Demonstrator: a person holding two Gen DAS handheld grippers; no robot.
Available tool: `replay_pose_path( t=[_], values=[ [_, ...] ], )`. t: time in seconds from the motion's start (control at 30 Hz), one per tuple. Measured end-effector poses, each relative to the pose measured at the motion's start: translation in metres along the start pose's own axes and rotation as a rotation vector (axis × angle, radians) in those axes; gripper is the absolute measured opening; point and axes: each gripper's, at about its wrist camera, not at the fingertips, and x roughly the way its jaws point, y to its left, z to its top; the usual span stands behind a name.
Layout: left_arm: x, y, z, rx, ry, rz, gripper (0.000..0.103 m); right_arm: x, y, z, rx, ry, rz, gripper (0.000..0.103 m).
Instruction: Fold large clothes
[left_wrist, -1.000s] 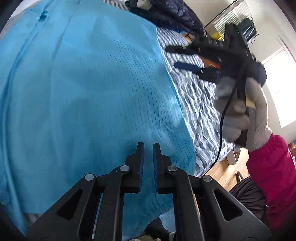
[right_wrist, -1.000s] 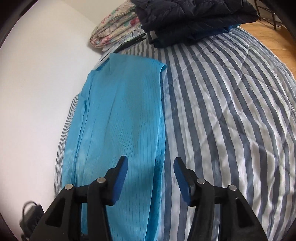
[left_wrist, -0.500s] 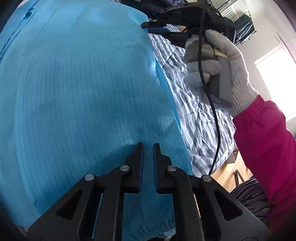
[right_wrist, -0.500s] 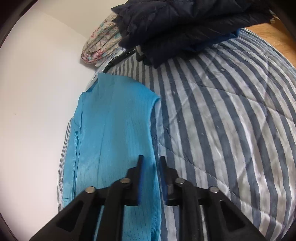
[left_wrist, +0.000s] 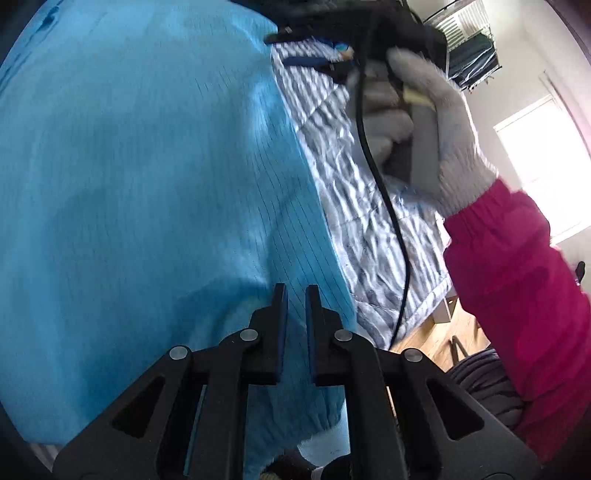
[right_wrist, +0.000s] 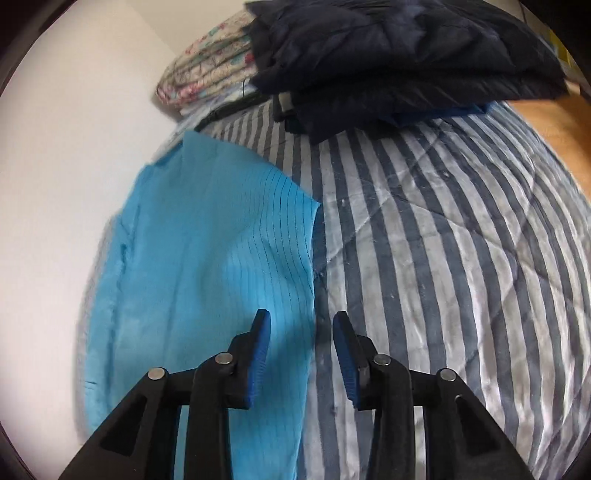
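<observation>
A large bright blue garment lies spread flat on the striped bed cover. My left gripper hovers over its near right part, shut, with no cloth visibly pinched. In the right wrist view the garment runs along the bed's left side by the wall. My right gripper stands over the garment's right edge, its jaws opening and the blue pads pressing on nothing. The left wrist view shows that right gripper at the top, held by a gloved hand with a pink sleeve.
A pile of dark jackets and a floral quilt sit at the bed's far end. A white wall borders the left side. The striped cover is bare to the right. Wood floor lies beyond the bed's near edge.
The right gripper moved further along the garment's right edge, closed, then opened again. The left gripper stayed shut and nearly still.
</observation>
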Motion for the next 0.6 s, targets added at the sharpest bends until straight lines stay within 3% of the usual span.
replay_pose_path(
  t=[0.07, 0.17, 0.27, 0.43, 0.6],
  values=[
    [-0.023, 0.003, 0.003, 0.02, -0.051, 0.018, 0.006, -0.012, -0.008, -0.011, 0.022, 0.016, 0.046, 0.038],
    [-0.056, 0.01, 0.02, 0.062, -0.155, 0.113, 0.006, -0.027, -0.018, -0.035, 0.057, 0.053, 0.1, 0.039],
    [-0.068, 0.028, 0.046, 0.027, -0.212, 0.179, 0.006, -0.034, -0.024, -0.064, 0.077, 0.103, 0.115, 0.04],
    [-0.04, 0.037, 0.066, 0.001, -0.193, 0.191, 0.006, -0.037, -0.024, -0.113, 0.091, 0.176, 0.141, 0.047],
    [0.012, 0.043, 0.066, 0.014, -0.101, 0.24, 0.006, -0.042, -0.025, -0.144, 0.157, 0.176, 0.223, 0.047]
  ],
)
